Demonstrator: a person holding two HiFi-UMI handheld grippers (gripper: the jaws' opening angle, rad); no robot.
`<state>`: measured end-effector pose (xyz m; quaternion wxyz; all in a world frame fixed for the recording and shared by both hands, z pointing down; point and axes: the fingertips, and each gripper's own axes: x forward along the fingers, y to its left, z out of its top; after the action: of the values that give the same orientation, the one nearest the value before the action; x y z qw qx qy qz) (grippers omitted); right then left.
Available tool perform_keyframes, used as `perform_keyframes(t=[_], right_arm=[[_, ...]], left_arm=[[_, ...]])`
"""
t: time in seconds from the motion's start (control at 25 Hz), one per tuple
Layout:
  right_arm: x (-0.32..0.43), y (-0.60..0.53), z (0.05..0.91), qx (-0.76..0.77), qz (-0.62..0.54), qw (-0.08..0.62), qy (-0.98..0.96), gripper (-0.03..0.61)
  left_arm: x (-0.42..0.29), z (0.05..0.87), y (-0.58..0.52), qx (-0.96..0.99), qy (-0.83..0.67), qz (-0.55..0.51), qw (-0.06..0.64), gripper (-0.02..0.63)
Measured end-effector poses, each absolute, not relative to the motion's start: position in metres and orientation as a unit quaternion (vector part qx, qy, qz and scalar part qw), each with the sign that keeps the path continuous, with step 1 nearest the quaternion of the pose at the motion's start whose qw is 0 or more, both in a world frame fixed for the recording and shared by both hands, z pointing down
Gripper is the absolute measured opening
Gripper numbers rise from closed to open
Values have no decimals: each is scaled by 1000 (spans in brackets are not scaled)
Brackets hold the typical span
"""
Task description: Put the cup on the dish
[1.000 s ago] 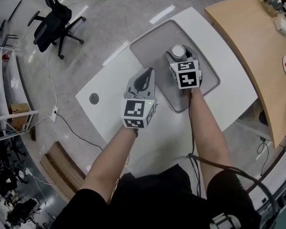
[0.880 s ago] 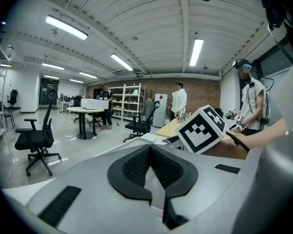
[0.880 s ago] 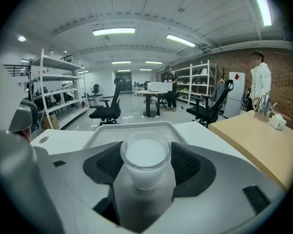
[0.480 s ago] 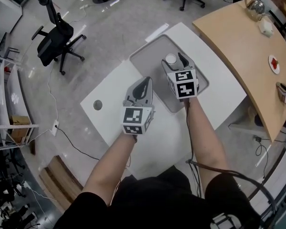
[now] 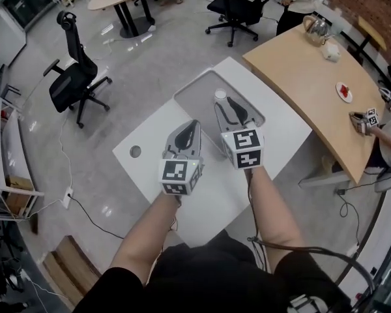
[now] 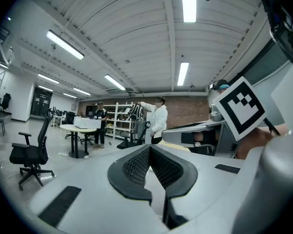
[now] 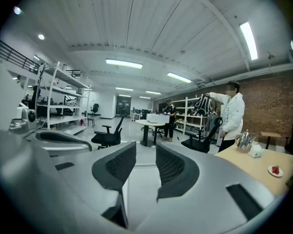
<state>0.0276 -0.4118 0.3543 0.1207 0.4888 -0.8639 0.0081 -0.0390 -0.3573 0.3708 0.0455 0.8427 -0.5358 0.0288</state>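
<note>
A small white cup point(image 5: 220, 94) stands upright on the grey dish point(image 5: 199, 91), a shallow tray on the white table point(image 5: 150, 155). My right gripper point(image 5: 235, 111) is just behind the cup and apart from it. Its jaws are closing, and in the right gripper view they point(image 7: 145, 162) show a gap with nothing between them. My left gripper point(image 5: 189, 126) hovers over the table at the tray's near left edge. In the left gripper view it point(image 6: 150, 151) is shut with its pads touching and holds nothing. Neither gripper view shows the cup.
A curved wooden table point(image 5: 300, 70) stands to the right with a teapot point(image 5: 315, 26) and a small plate point(image 5: 343, 91) on it. Black office chairs point(image 5: 75, 77) stand on the floor behind. The white table has a round cable hole point(image 5: 136, 151). People stand further off.
My right gripper, which had the cup between wide jaws, has drawn back toward me and left the cup standing on the tray. Its jaws have narrowed. The head view has tilted up.
</note>
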Motion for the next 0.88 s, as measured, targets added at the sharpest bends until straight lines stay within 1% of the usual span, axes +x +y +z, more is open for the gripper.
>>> perform_keyframes(t=[0.12,0.16,0.32,0.48,0.64,0.88], right_arm=[[25,-366,327,503,-7,105,-858,48],[23,-351,319,505,-10,101,-857,36],[14,-292,290,509,-17,81,-857,17],[6,-245,266,513,-20,61,-856,14],[5,-217,247,519,-28,50,-853,14],[6,-191,237,529,-33,53,-846,12]], left_arm=[[-42,343,-326,849,-526,12,33,8],[-43,333,-316,852,-523,6,28,8],[-48,302,-276,860,-510,-13,16,8],[-48,278,-238,869,-494,-20,1,8],[-44,256,-212,875,-482,-27,-8,8],[-35,242,-183,884,-466,-25,-7,8]])
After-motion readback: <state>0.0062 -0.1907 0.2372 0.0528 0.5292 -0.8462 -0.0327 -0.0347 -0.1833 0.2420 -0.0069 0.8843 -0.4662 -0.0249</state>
